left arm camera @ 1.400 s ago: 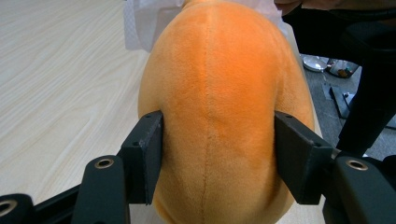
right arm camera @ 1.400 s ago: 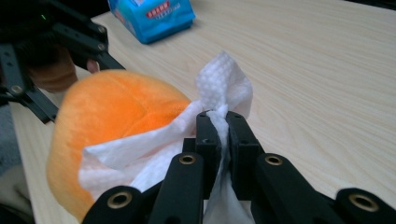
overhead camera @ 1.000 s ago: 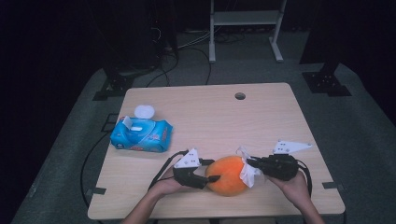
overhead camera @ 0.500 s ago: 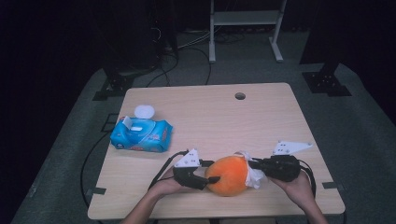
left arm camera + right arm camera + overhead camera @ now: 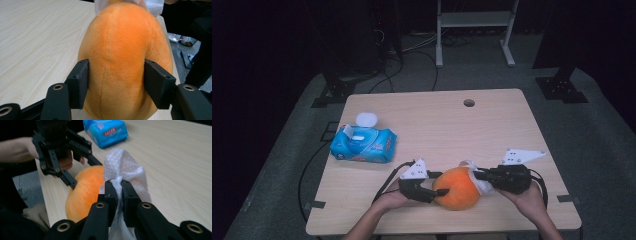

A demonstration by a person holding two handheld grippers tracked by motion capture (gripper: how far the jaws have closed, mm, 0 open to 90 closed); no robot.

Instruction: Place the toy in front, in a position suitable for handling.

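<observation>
high view: wipes pack [image 5: 363, 144] left of plush [image 5: 457, 188]

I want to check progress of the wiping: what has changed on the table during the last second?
Nothing has visibly changed. The left gripper still clamps the orange plush ball, the right gripper still pinches the white wipe against it, and the blue wipes pack lies where it was.

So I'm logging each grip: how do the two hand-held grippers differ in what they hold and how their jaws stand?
The left hand-held gripper clamps the orange plush toy with jaws wide apart; the right hand-held gripper pinches a white wipe with jaws nearly together. The left one squeezes the toy's sides; the right one brings its wipe against the toy's far end. Both have black jaws and grip something soft.
</observation>
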